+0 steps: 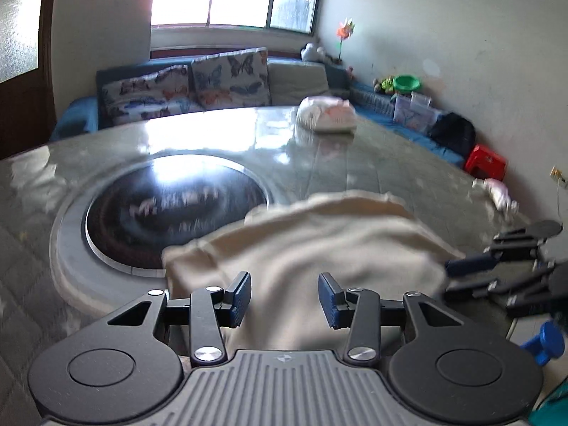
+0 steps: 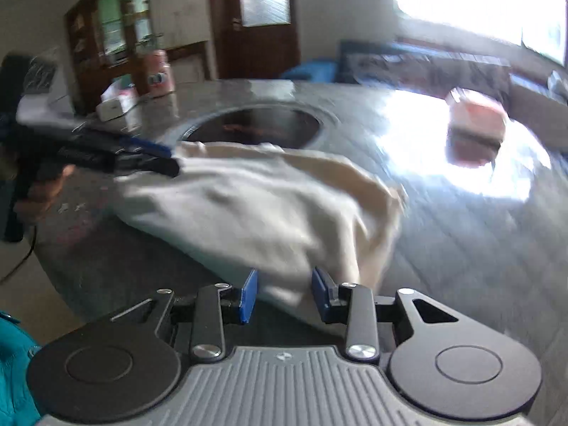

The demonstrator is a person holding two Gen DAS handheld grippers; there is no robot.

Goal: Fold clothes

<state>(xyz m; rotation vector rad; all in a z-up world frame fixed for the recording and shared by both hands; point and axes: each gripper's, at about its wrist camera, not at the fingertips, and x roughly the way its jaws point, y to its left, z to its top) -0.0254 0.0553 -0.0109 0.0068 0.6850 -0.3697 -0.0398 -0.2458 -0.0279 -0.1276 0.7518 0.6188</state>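
Observation:
A cream garment (image 1: 319,241) lies rumpled on the grey round table (image 1: 355,163), its far left corner reaching the black round inset (image 1: 170,206). My left gripper (image 1: 284,300) hovers over the garment's near part, jaws apart, nothing pinched. In the right wrist view the same garment (image 2: 248,206) spreads ahead, and my right gripper (image 2: 284,294) stands at its near edge with cloth lying in the gap, pads not pressing. Each gripper shows in the other's view: the right gripper (image 1: 448,277) at the garment's right edge, the left gripper (image 2: 172,159) at its far left corner. Both views are blurred.
A folded white and pink bundle (image 1: 326,115) sits far across the table, and another pale cloth (image 1: 497,191) lies at its right rim. Behind are a blue sofa with butterfly cushions (image 1: 230,78), a red stool (image 1: 484,163), boxes (image 2: 117,106) and a teal sleeve (image 2: 14,365).

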